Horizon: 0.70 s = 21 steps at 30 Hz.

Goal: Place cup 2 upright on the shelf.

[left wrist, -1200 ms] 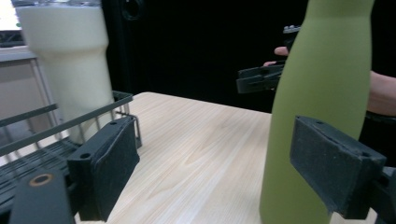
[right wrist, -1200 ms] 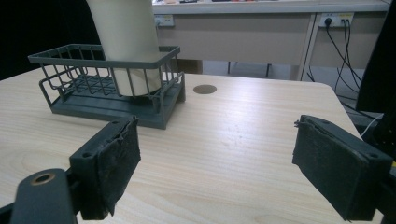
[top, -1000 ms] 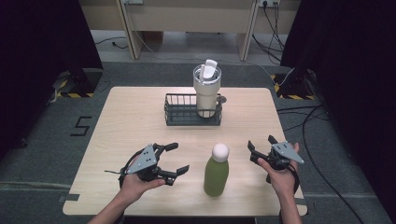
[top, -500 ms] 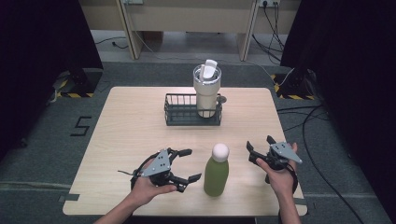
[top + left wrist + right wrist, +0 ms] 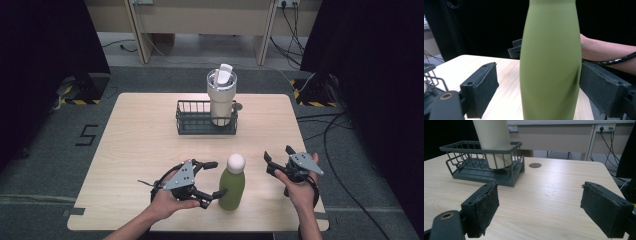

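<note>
bg: black curtains [image 5: 45, 45] L+R | cables [image 5: 345, 125] on grey floor | wall sockets [image 5: 604, 127] rear

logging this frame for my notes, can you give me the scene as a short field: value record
surface: light wooden table
green bottle: upright near the front edge, white round cap
left gripper: open, fingers either side of the green bottle, one pad close to or touching it, the other with a gap
right gripper: open, holds nothing, right of the bottle
wire basket: dark, at mid-table
tumbler: cream, stands in the basket's right end
</note>
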{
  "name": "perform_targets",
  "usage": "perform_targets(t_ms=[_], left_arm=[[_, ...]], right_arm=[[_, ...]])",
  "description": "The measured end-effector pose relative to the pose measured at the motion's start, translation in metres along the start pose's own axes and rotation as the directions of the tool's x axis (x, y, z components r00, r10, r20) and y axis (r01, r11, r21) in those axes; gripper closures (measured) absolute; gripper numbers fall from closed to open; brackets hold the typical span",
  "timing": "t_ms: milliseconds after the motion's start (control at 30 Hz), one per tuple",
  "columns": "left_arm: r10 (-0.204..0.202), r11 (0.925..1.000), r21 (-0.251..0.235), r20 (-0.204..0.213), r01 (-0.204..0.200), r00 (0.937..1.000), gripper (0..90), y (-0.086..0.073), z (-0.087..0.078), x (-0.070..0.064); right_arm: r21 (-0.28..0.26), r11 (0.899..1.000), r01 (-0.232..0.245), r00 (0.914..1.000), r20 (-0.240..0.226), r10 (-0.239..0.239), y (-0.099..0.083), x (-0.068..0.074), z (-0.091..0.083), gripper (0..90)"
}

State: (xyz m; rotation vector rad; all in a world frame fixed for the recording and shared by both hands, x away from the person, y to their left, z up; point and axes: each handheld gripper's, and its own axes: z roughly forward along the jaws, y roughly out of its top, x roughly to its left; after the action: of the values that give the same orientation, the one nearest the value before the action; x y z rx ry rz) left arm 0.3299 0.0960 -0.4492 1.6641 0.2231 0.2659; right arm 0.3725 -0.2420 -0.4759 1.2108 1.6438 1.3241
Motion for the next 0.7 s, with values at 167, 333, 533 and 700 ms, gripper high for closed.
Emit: perform_targets(t_ms=[167, 333, 533, 700], left_arm=[[0.007, 0.9999, 0.008, 0.016, -0.007, 0.9998, 14.5, 0.000, 0.006, -0.002], [0.017, 0.9998, 0.013, 0.035, -0.018, 0.9992, 14.5, 0.002, 0.014, -0.005], [0.027, 0.9993, 0.023, 0.050, -0.028, 0.9984, 14.5, 0.001, 0.024, -0.006], [0.023, 0.9993, 0.027, 0.058, -0.025, 0.9981, 14.5, 0.000, 0.030, -0.006]], right_arm=[[0.004, 1.000, -0.005, 1.0000, 0.002, 0.005, -0.001, -0.001, 0.000, 14.8], [0.006, 1.000, -0.004, 1.0000, 0.001, 0.004, -0.002, 0.000, 0.000, 14.8], [0.008, 1.000, -0.006, 1.0000, 0.003, 0.006, -0.003, -0.001, -0.001, 14.8], [0.011, 1.000, -0.011, 0.9999, 0.004, 0.011, -0.004, -0.002, -0.001, 14.8]])
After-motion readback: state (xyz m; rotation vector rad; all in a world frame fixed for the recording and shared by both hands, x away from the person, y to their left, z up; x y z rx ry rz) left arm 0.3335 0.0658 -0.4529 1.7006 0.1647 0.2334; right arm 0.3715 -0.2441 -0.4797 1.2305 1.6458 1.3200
